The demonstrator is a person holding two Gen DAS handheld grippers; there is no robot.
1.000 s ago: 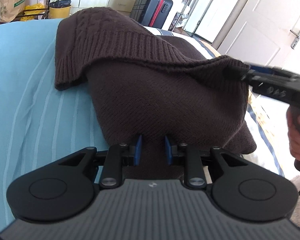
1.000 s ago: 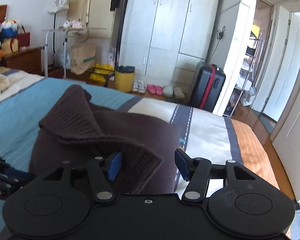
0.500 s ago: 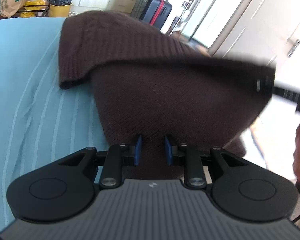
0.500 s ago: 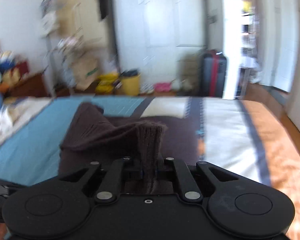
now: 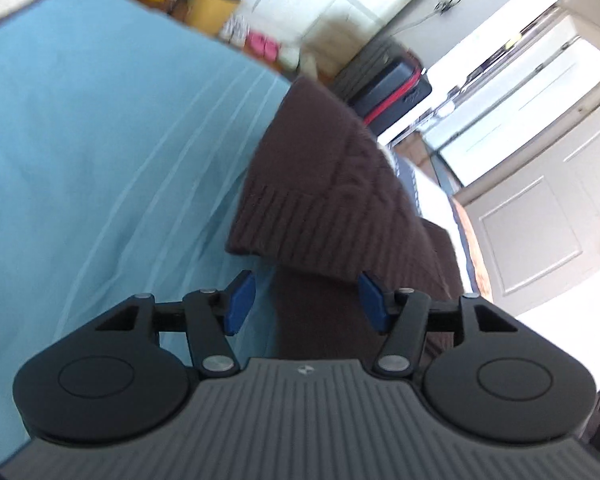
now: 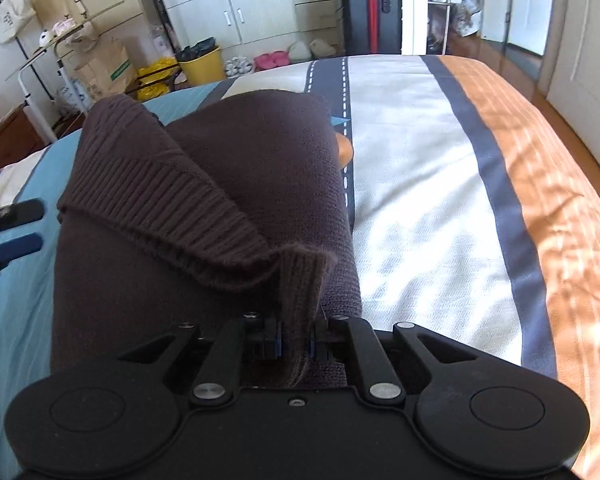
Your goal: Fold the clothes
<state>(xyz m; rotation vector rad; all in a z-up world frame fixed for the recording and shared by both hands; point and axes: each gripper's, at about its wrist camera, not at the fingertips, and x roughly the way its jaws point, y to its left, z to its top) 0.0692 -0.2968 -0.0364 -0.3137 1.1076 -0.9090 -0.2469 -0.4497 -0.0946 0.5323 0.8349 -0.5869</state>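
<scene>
A dark brown knit sweater (image 6: 220,184) lies on the bed, its ribbed hem (image 6: 172,208) folded back over the body. My right gripper (image 6: 296,344) is shut on a corner of that hem and holds it just above the body. In the left wrist view the sweater (image 5: 340,208) runs up the middle. My left gripper (image 5: 306,302) is opening. Its blue pads (image 5: 240,304) stand wide, with the sweater's lower edge between them, and they do not press on it. The left gripper (image 6: 20,230) also shows at the left edge of the right wrist view, beside the sweater.
The bed has a light blue striped sheet (image 5: 100,140) on the left and a white, navy and orange quilt (image 6: 420,200) on the right. Past its far end stand a black and red suitcase (image 6: 368,12), a yellow bin (image 6: 202,64), shoes and white wardrobes.
The left gripper let go of the sweater, opened wide, rolled and slid toward the blue sheet. The right gripper closed on the ribbed hem corner and tilted further down.
</scene>
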